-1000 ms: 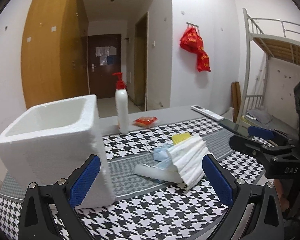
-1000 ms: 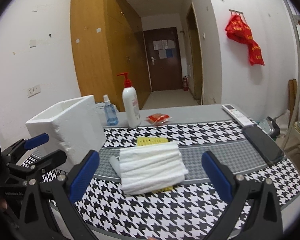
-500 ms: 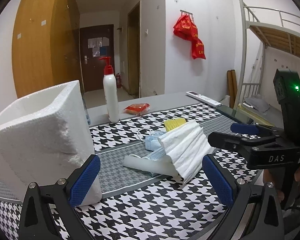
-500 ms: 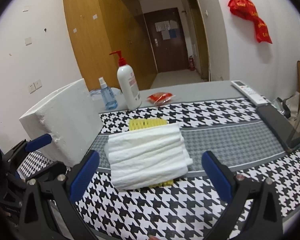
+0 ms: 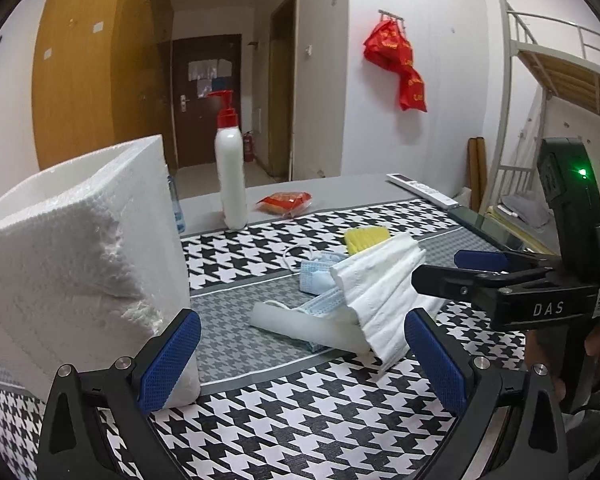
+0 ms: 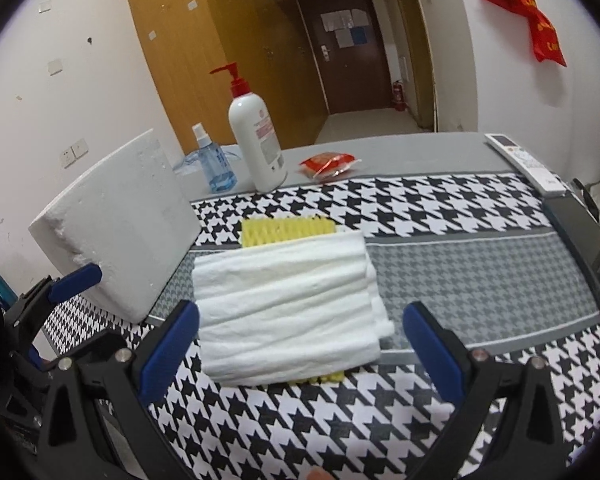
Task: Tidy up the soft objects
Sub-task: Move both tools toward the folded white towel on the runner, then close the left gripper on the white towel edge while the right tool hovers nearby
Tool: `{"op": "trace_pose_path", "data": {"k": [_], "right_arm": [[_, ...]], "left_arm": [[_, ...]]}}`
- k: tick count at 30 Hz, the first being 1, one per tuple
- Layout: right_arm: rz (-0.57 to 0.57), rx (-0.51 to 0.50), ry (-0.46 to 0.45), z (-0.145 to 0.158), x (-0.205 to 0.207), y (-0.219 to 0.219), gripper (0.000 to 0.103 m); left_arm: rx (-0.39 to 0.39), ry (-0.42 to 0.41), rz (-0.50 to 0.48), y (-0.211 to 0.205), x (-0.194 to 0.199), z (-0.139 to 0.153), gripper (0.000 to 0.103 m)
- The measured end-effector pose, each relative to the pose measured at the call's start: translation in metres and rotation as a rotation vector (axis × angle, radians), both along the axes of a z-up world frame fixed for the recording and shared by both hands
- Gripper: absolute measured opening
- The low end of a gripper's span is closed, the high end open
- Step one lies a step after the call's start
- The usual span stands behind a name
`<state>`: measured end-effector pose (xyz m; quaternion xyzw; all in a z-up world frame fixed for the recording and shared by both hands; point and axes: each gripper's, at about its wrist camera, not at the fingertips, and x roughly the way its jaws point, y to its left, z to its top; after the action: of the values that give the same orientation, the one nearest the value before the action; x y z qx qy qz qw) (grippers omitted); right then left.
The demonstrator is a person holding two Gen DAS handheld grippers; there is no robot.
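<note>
Both grippers spread wide, empty: right gripper (image 6: pixel 300 344) at folded towel (image 6: pixel 288 312); left gripper (image 5: pixel 300 360), foam box (image 5: pixel 80 260) at 10 o'clock, possibly touching.

Dormitory room: bunk bed (image 5: pixel 560 64), wooden wardrobe (image 6: pixel 204 52).

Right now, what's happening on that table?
A person holds two grippers over a houndstooth table. The right gripper is open, lined up on the folded white towel lying over a yellow sponge. The left gripper is open beside the foam box. Face masks lie under the towel's far side. Nothing is gripped yet.
</note>
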<state>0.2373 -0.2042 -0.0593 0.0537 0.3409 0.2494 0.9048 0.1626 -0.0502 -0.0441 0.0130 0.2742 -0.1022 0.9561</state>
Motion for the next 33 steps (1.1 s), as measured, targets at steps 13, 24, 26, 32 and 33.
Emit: {"op": "trace_pose_path", "data": {"k": [13, 24, 26, 32, 33], "right_arm": [[0.052, 0.021, 0.056, -0.01, 0.013, 0.0, 0.067], [0.02, 0.019, 0.075, -0.013, 0.014, -0.011, 0.056], [0.024, 0.038, 0.089, -0.014, 0.015, -0.014, 0.056], [0.002, 0.041, 0.096, -0.013, 0.017, -0.022, 0.057], [0.001, 0.044, 0.099, -0.014, 0.017, -0.023, 0.057]], "left_arm": [[0.019, 0.007, -0.006, -0.004, 0.002, -0.004, 0.102], [0.021, 0.003, -0.008, -0.008, 0.002, -0.003, 0.102], [0.027, -0.003, -0.013, -0.01, 0.0, -0.003, 0.102], [0.023, 0.008, -0.01, -0.009, 0.004, -0.004, 0.102], [0.02, 0.013, -0.011, -0.009, 0.005, -0.004, 0.102]]}}
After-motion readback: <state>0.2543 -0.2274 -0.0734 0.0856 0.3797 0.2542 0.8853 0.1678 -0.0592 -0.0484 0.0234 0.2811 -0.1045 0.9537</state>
